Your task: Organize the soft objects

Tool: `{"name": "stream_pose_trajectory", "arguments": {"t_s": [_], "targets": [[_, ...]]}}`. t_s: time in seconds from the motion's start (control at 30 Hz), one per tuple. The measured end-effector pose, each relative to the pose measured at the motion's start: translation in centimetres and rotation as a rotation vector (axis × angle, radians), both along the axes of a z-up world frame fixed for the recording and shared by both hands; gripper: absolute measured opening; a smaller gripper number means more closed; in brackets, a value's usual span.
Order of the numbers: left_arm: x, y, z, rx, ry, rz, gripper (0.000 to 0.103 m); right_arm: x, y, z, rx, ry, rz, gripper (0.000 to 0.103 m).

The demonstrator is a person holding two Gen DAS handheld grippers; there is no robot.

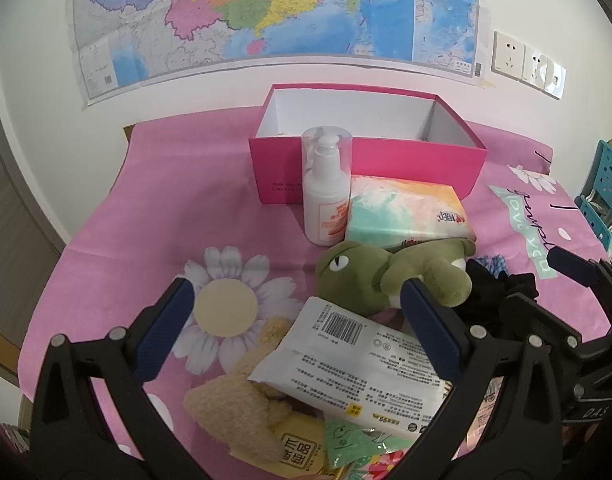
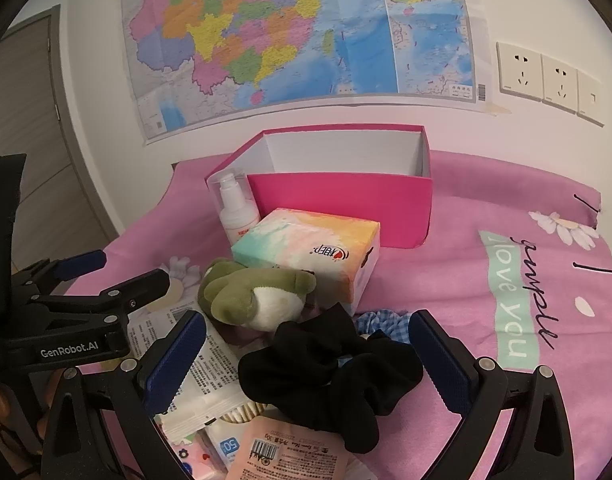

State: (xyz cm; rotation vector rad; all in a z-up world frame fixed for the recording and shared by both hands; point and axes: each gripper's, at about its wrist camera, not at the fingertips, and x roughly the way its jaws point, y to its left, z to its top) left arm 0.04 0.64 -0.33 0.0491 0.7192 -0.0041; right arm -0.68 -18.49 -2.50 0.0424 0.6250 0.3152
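Note:
A green frog plush lies on the pink cloth just beyond my open left gripper, whose fingers straddle a white wipes pack without touching it. A beige plush lies under that pack. In the right wrist view my right gripper is open over a black scrunchie, its pads well clear on both sides. A blue checked scrunchie peeks out behind the black one. The frog rests against a pastel tissue pack. An open pink box stands behind, and it looks empty.
A white pump bottle stands in front of the box's left corner. Sachets and small packets lie at the near edge. The left gripper shows at the left in the right wrist view. A teal crate sits at the far right.

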Motion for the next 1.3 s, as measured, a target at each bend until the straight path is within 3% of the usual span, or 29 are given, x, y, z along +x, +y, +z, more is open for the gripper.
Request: {"name": "stream_pose_trajectory", "arguments": {"t_s": [1.3], "targets": [[0.1,-0.17,-0.95,-0.002,0.011,-0.002,0.103,0.7,-0.17,-0.81,0.036,0.036,0.032,0.103]]}}
